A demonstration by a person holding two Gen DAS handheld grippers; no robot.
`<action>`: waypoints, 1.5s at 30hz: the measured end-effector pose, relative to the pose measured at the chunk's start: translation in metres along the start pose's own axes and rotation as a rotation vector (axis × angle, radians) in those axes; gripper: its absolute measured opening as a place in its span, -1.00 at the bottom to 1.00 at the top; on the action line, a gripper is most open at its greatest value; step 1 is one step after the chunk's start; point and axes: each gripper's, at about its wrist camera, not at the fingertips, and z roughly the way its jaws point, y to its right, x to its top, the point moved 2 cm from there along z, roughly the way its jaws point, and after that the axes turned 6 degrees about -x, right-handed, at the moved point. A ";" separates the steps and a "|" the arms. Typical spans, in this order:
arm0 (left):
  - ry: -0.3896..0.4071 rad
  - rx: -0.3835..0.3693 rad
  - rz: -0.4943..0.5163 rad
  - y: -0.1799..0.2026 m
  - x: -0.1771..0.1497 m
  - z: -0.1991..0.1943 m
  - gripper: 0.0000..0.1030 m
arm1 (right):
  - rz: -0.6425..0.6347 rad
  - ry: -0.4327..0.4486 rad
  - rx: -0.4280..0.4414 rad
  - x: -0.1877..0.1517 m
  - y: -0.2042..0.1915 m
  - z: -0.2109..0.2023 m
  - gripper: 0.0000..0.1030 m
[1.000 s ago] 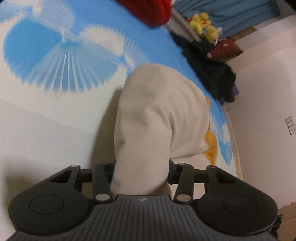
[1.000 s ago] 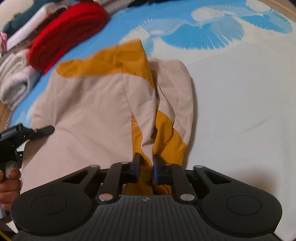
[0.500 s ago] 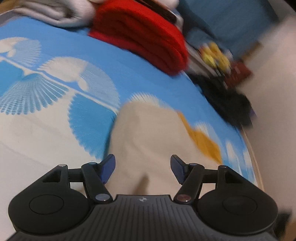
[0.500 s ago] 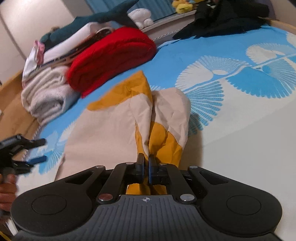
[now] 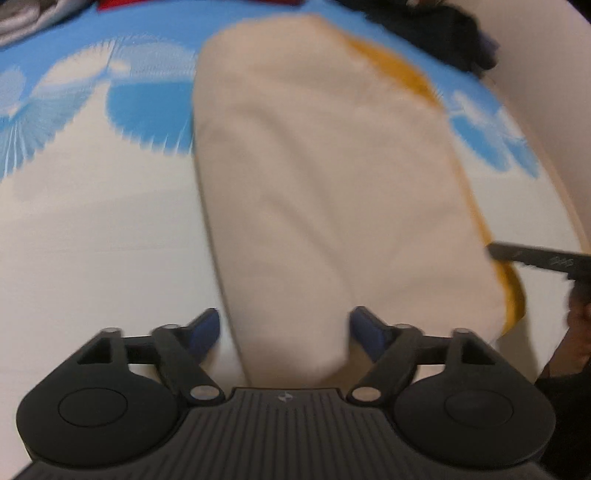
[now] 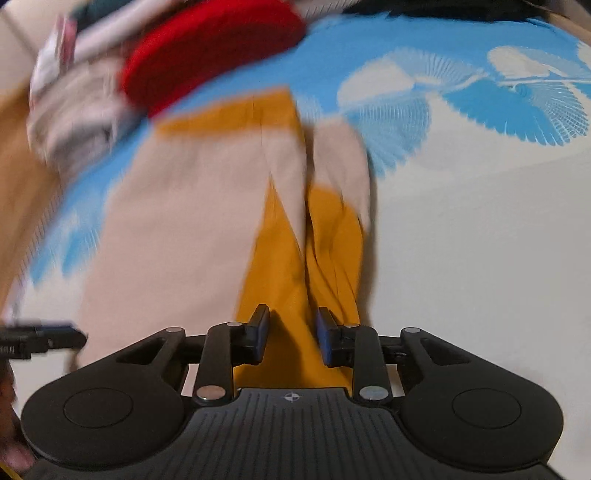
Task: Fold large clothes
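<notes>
A large beige garment [image 5: 314, 166] with mustard panels lies folded lengthwise on the blue and white bed sheet [image 5: 92, 221]. My left gripper [image 5: 284, 325] hovers over its near end; the jaws are wide and still opening, and the cloth lies under them, not gripped. In the right wrist view the same garment [image 6: 184, 221] shows its mustard part [image 6: 280, 258]. My right gripper [image 6: 291, 332] is opening over that part, its blue pads a little apart from the cloth. The left gripper [image 6: 37, 339] shows at the left edge.
A red folded item [image 6: 210, 48] and a stack of pale folded clothes [image 6: 74, 110] sit at the bed's far left. Dark clothes [image 5: 443, 33] lie at the far edge by a pale wall [image 5: 546, 74]. White sheet [image 6: 480, 240] stretches to the right.
The left gripper let go of the hanging beige cloth and opened wide; the cloth now lies flat. The right gripper, shut on the mustard edge before, has opened.
</notes>
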 end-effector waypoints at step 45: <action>0.566 0.358 0.017 0.175 -0.180 -0.137 0.99 | -0.309 0.537 -0.211 -0.181 -0.104 -0.203 0.98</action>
